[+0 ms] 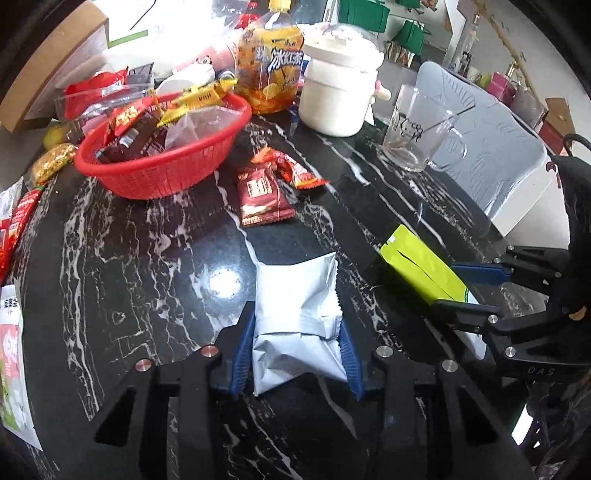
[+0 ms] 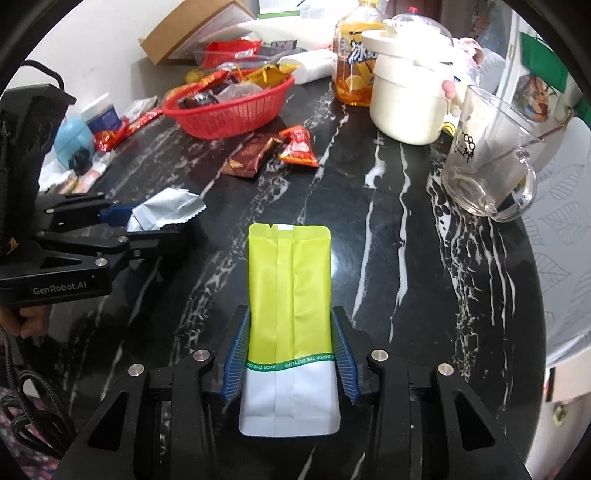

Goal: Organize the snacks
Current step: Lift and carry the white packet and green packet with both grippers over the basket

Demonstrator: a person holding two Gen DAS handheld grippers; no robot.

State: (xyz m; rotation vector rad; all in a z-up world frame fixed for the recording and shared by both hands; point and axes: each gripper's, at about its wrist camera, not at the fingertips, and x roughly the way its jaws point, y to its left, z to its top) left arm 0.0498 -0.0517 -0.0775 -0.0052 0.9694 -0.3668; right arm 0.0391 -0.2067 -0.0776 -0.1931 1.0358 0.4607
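My left gripper (image 1: 295, 332) is shut on a silver foil snack packet (image 1: 295, 314); the packet also shows in the right wrist view (image 2: 166, 212). My right gripper (image 2: 291, 328) is shut on a yellow-green and white pouch (image 2: 290, 288), seen from the left wrist view at the right (image 1: 421, 269). A red basket (image 1: 159, 162) holding several snacks stands at the back left of the black marble table (image 1: 129, 258); it also shows in the right wrist view (image 2: 229, 110). A dark red packet (image 1: 262, 195) and an orange-red packet (image 1: 295, 168) lie on the table beside the basket.
An iced tea bottle (image 1: 269, 62), a white lidded pot (image 1: 336, 85) and a glass mug (image 1: 421, 129) stand at the back. More wrappers (image 1: 18, 221) lie at the left edge. A cardboard box (image 2: 199, 29) sits behind the basket.
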